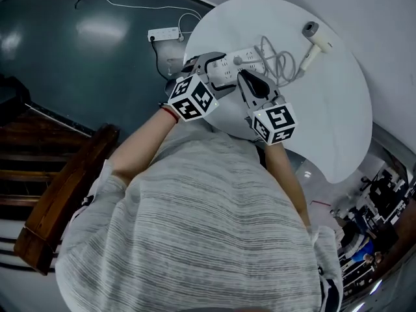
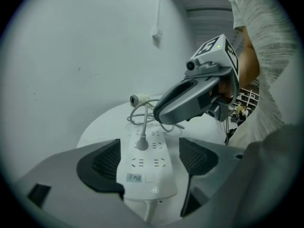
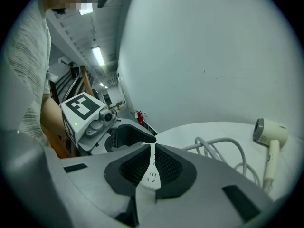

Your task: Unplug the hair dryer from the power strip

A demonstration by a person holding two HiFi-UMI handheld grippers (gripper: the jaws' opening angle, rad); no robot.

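A white power strip (image 1: pixel 242 60) lies on the round white table (image 1: pixel 338 116). The hair dryer's grey plug (image 2: pixel 141 144) sits in one of its sockets. The cord (image 1: pixel 278 62) runs in loops to the white hair dryer (image 1: pixel 316 39) at the table's far side. My left gripper (image 2: pixel 148 159) is open, its two pads straddling the near end of the strip (image 2: pixel 147 172). My right gripper (image 3: pixel 152 161) is shut with nothing in it and hangs just over the strip, beside the left gripper (image 3: pixel 97 122). A socket of the strip (image 3: pixel 152 175) shows through the slit between its jaws.
A second white power strip (image 1: pixel 164 35) with its cord lies on the dark floor beyond the table's left edge. A wooden piece of furniture (image 1: pixel 65 194) stands at the left. A plain white wall (image 2: pixel 95 56) rises behind the table.
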